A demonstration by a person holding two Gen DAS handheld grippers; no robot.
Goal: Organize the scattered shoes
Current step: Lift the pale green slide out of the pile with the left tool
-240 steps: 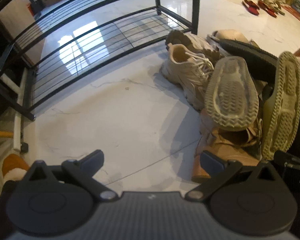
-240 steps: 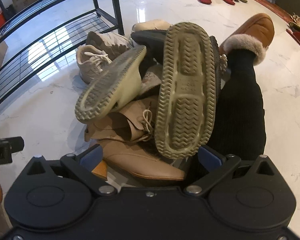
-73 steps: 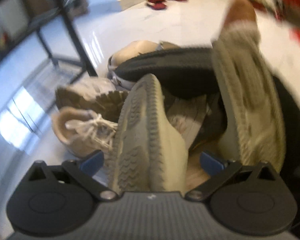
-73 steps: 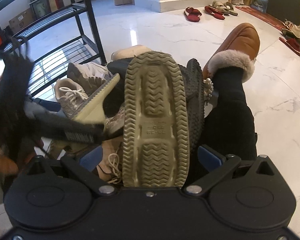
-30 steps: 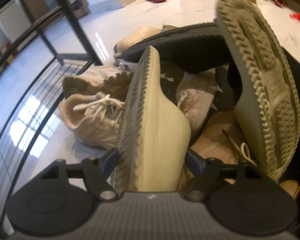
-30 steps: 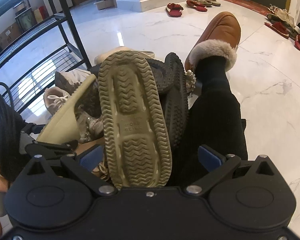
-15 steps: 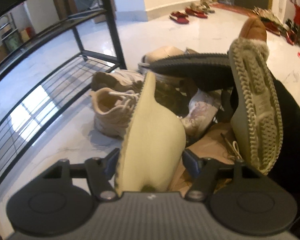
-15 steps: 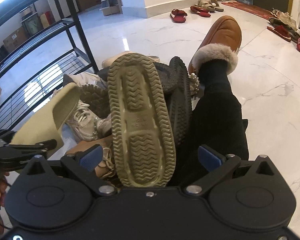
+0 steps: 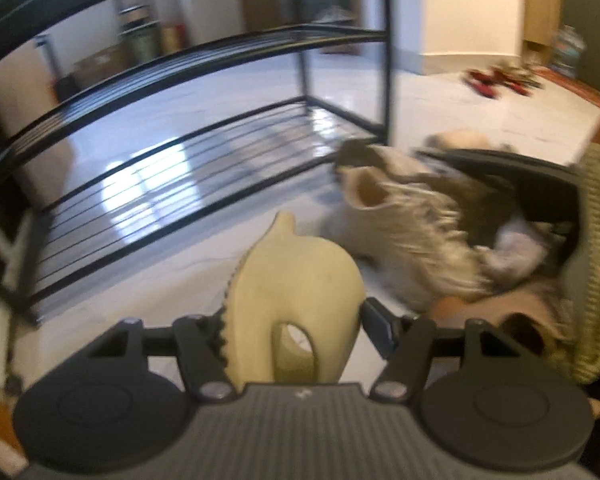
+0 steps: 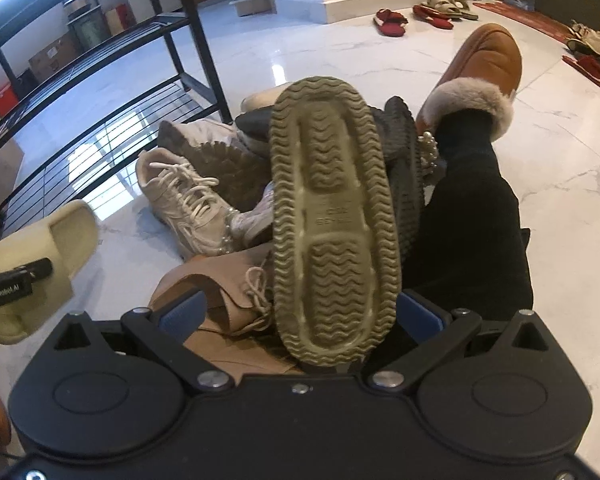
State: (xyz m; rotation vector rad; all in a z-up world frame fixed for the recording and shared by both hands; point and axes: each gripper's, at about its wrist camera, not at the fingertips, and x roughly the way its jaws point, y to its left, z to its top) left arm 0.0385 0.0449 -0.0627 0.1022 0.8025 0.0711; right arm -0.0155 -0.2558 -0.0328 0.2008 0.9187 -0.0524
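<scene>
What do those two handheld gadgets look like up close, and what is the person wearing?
Both are black plastic. The left gripper has a ribbed grey body, two round discs and linkage arms; white lettering marks its side. The right gripper has blue finger pads. The person wears black trousers and a tan fur-lined slipper.

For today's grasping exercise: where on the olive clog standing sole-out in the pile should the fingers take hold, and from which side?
Grip the olive clog across its narrow waist, one finger on each long edge, coming straight at the sole. It stands nearly upright, sole facing the right gripper, edges exposed.
</scene>
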